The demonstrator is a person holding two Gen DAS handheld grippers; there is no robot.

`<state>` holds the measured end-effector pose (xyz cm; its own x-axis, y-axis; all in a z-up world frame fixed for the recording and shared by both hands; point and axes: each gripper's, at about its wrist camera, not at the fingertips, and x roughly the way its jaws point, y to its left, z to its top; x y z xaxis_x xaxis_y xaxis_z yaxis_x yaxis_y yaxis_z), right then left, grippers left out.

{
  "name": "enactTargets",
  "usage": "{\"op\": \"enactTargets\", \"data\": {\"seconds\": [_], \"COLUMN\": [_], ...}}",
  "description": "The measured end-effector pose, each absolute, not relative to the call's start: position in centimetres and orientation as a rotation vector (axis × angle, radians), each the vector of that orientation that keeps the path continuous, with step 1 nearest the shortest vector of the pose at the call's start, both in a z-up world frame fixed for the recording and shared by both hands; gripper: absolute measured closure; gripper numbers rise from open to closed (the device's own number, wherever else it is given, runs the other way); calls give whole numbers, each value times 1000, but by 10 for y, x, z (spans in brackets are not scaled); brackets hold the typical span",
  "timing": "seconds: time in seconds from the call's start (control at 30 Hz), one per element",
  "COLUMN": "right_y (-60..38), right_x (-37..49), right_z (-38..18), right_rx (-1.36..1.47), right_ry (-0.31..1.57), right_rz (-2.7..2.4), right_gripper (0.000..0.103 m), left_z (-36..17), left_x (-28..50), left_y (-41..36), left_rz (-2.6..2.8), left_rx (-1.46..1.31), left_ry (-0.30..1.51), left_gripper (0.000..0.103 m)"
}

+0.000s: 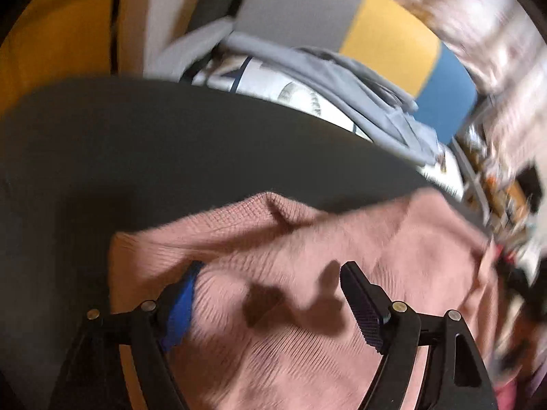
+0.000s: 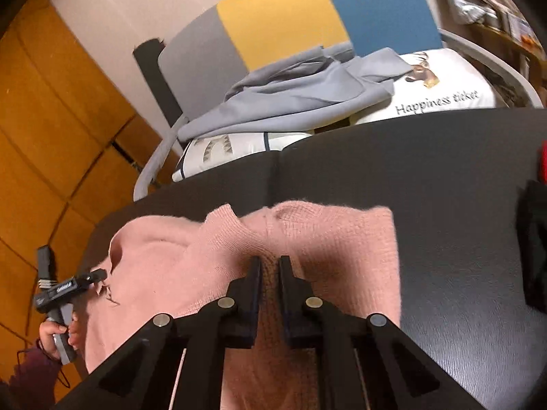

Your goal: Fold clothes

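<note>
Left wrist view is motion-blurred throughout; the clutter at its right edge (image 1: pixel 506 205) cannot be identified. The pink sweater (image 2: pixel 307 239) runs off the bottom edge in both views. The right hand-held gripper (image 2: pixel 270 266) hides the knit directly behind its fingers. A dark object (image 2: pixel 536 246) is cut by the right edge.

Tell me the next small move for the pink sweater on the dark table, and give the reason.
Probably lift the right gripper slightly to carry its pinched fold across. Its jaws stand nearly closed on a ridge of the pink sweater, while the left gripper hangs open above the knit, holding nothing. The sweater lies bunched and uneven on the dark table, so the fold looks unfinished.
</note>
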<state>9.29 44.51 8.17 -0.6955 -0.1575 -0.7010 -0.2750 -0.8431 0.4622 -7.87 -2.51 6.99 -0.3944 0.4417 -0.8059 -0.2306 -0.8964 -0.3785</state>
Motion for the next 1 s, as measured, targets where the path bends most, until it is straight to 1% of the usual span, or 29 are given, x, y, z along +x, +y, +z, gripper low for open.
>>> {"op": "enactTargets", "data": {"seconds": [0.03, 0.2, 0.23, 0.27, 0.33, 0.4, 0.47, 0.53, 0.57, 0.67, 0.73, 0.83, 0.9, 1.0], "right_y": [447, 451, 451, 448, 441, 427, 410, 390, 380, 360, 351, 347, 351, 362], "right_x": [91, 91, 91, 93, 96, 102, 101, 96, 93, 81, 72, 57, 54, 62], "right_z": [75, 63, 61, 64, 70, 85, 101, 117, 125, 127, 119, 98, 79, 56], "right_rx": [-1214, -1225, -1223, -1214, -1193, -1103, -1044, -1020, -1006, -1051, -1118, -1217, -1263, -1264], "right_ry": [866, 851, 844, 790, 669, 532, 458, 404, 376, 343, 318, 289, 370, 502], "right_rz": [2685, 2693, 2700, 2698, 2689, 2723, 2802, 2902, 2952, 3009, 3011, 2951, 2905, 2865], "right_gripper": [89, 80, 80, 80, 75, 75, 75, 75, 75, 77, 84, 84, 84, 84], "left_z": [67, 48, 49, 50, 53, 66, 74, 73, 69, 69, 71, 74, 79, 83], "left_x": [-88, -109, -109, -107, -105, -98, -85, -67, -58, -43, -42, -44, -58, -83], "left_y": [-28, -85, -97, -109, -133, -120, -96, -71, -58, -37, -29, -27, -29, -51], "left_rz": [2293, 2189, 2202, 2218, 2246, 2333, 2344, 2229, 2152, 2109, 2119, 2182, 2270, 2433], "left_rx": [-1462, -1416, -1384, -1349, -1275, -1335, -1390, -1418, -1438, -1412, -1385, -1412, -1394, -1379], "left_ry": [-375, -1149, -1216, -1279, -1406, -1095, -749, -571, -515, -429, -382, -286, -279, -424], "left_gripper": [22, 22, 22, 22, 22, 22, 22, 22, 22, 22, 22, 22, 22, 22]}}
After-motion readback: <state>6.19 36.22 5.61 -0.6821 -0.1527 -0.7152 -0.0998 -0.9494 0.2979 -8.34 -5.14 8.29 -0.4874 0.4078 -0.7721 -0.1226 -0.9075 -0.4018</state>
